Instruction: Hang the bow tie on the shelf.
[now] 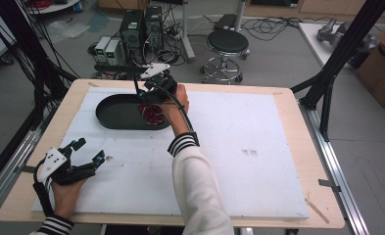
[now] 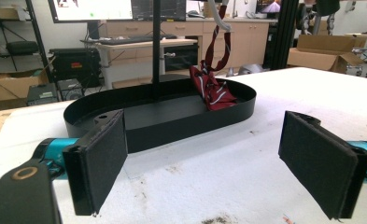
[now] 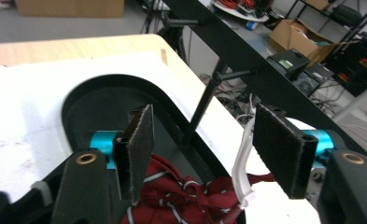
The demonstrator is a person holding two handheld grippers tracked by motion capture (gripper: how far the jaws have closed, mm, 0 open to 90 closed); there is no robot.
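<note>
On the white board that covers the bench (image 1: 258,147), a black oval tray (image 1: 112,115) lies toward the far left, and a dark red cloth with pale stripes (image 1: 151,113) sits at its right-hand end. From the high view the cloth is a small crumpled patch half hidden under the right tool (image 1: 148,98), which hangs directly over it in the person's outstretched hand.

The right gripper view adds what that angle hides: the right tool (image 3: 214,154) has its jaws standing apart, no pad pressing on anything, with the cloth (image 3: 181,196) bunched below and between them inside the tray (image 3: 102,100), and a white strap (image 3: 243,163) running up past the far pad.

The left gripper view, looking level across the board, shows the cloth (image 2: 214,91) heaped against the tray's (image 2: 172,126) inner wall, one striped band rising straight up out of the frame, so part of it is off the tray floor.

The left tool (image 1: 84,155) rests at the near left corner of the board, well apart from the tray. Its jaws are spread wide with nothing between them, as its own view confirms (image 2: 204,163).
</note>
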